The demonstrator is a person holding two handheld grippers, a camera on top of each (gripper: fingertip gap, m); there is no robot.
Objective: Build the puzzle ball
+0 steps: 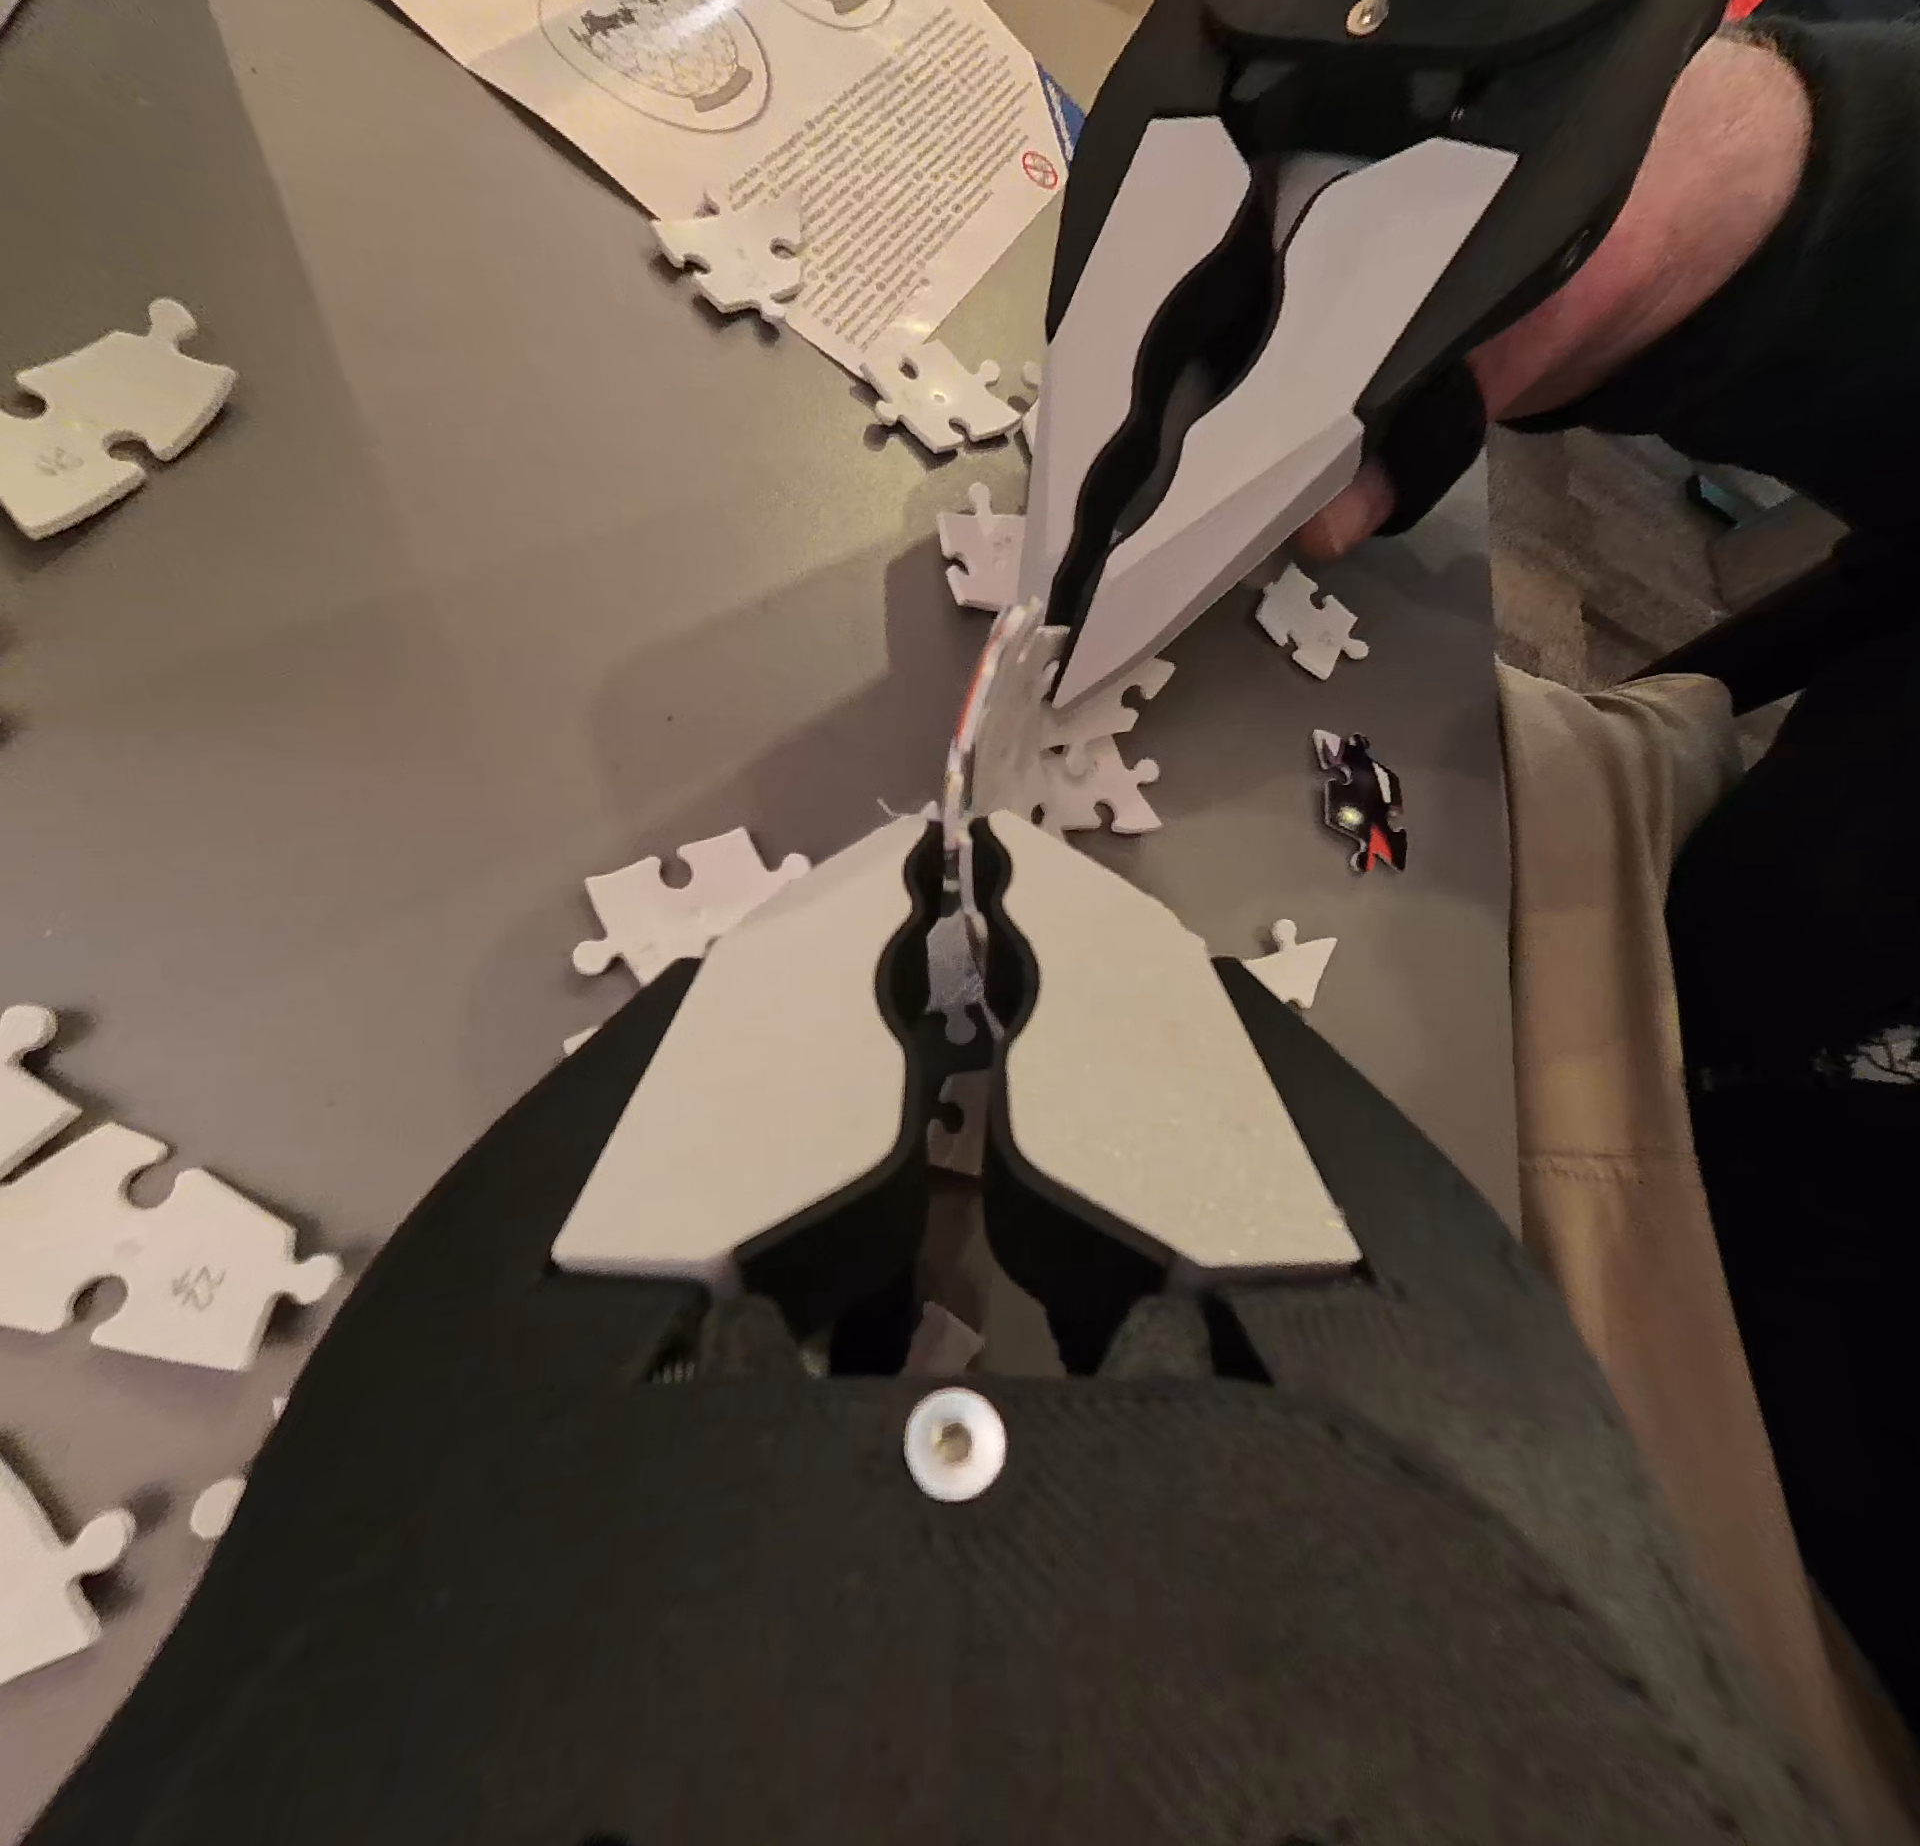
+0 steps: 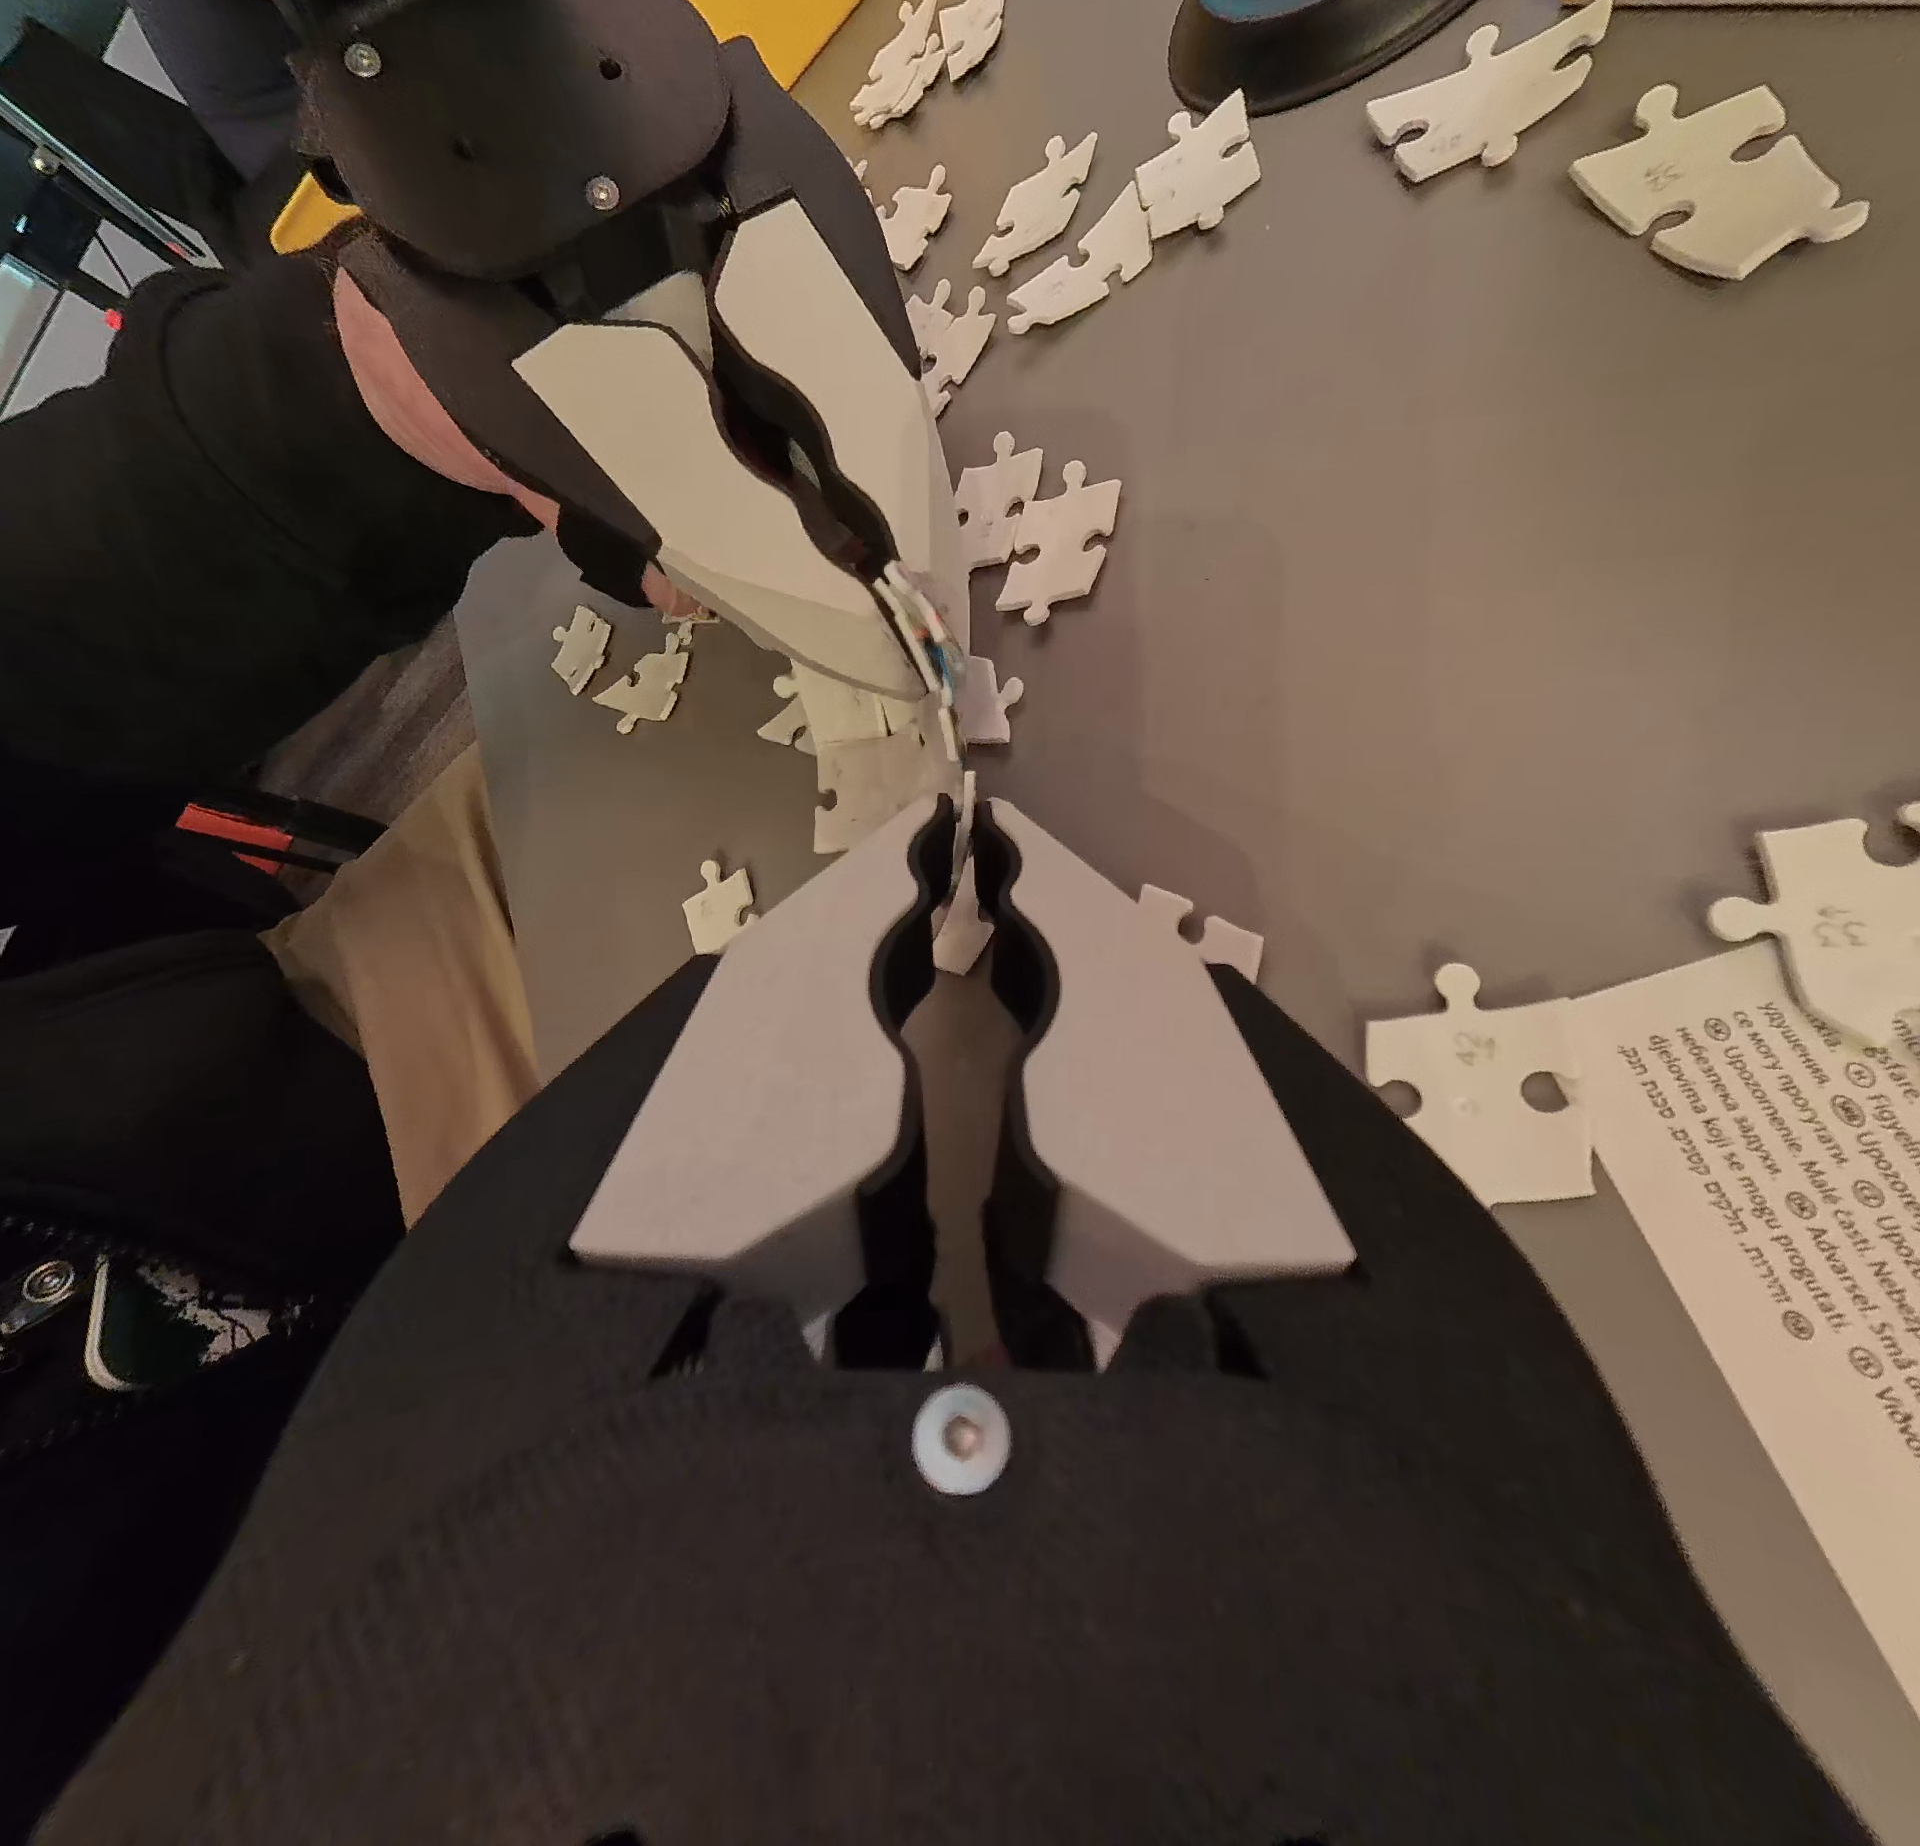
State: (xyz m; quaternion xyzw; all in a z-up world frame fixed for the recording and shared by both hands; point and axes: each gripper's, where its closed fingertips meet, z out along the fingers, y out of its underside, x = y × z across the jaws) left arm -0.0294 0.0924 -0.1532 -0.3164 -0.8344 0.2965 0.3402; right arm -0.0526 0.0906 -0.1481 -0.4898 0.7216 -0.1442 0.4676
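Above grey table (image 1: 416, 601): left gripper (image 1: 961, 840) and right gripper (image 2: 961, 820) each clamp a curved white puzzle piece (image 1: 997, 716), edges meeting end-on.

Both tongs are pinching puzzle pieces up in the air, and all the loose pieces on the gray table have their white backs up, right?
Not all of them. One loose piece near the table edge lies picture side up, dark with a bit of red; the left wrist view shows it. The rest is right: the left tongs and right tongs each pinch a piece in the air.
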